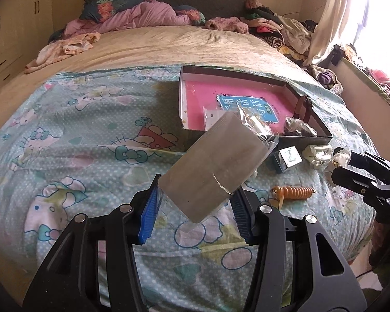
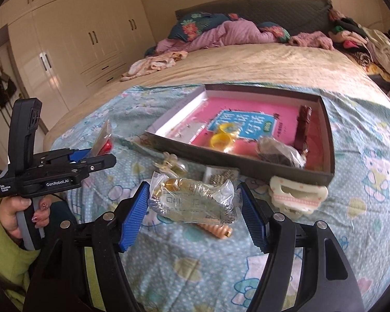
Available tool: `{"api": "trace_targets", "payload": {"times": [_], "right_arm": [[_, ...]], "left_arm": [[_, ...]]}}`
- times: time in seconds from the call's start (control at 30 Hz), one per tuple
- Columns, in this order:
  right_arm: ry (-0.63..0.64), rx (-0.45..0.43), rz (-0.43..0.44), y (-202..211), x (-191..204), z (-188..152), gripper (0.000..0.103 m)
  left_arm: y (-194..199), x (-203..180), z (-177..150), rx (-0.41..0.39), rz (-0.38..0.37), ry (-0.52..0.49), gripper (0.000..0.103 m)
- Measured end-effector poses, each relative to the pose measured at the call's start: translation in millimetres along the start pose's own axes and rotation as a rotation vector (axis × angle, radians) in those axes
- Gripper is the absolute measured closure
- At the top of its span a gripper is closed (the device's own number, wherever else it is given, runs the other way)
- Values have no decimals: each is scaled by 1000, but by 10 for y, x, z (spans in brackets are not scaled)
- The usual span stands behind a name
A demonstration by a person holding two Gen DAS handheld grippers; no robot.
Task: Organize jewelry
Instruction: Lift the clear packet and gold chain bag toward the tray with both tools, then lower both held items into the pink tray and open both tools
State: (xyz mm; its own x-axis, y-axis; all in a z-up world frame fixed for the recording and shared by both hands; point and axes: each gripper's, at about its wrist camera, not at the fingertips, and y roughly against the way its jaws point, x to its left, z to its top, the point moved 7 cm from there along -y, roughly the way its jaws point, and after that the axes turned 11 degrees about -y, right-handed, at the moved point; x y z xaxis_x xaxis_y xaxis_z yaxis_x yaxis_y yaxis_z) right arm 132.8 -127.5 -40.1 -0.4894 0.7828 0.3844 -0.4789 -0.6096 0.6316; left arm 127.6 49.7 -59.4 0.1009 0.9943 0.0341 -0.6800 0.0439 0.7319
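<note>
Bedroom, bed (image 1: 117,52) spread with a cartoon-print blanket (image 1: 78,130); open shallow box (image 2: 236,160) lies on it, pink-lined, already holding bagged pieces and yellow rings (image 2: 221,136).

Left claw (image 1: 195,205): a grey card in a clear sleeve (image 1: 215,166) stands between its blue pads; whether they pinch it, cannot tell. The card's long axis tilts up and away toward the box, which lies just ahead and to the right.

Right claw (image 2: 192,213): open, straddling a clear bag of gold pieces (image 2: 195,200) on the blanket, pads not touching. An orange spiral clip (image 1: 293,192) and a cream hair claw clip (image 2: 296,197) lie loose nearby.

Judgement: left is nearer a drop-off.
</note>
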Motion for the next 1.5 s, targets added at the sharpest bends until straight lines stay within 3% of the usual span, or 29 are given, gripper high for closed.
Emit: {"api": "trace_targets", "payload": {"times": [0.53,1.5], "right_arm": [[77,-50,47,-10,207,316,36],[45,-184,-52,152,-312,829,36]], "left_arm": [[57,37,324,-50,18,17,61],[-322,-294,998,-82,-10,-62,61]]}}
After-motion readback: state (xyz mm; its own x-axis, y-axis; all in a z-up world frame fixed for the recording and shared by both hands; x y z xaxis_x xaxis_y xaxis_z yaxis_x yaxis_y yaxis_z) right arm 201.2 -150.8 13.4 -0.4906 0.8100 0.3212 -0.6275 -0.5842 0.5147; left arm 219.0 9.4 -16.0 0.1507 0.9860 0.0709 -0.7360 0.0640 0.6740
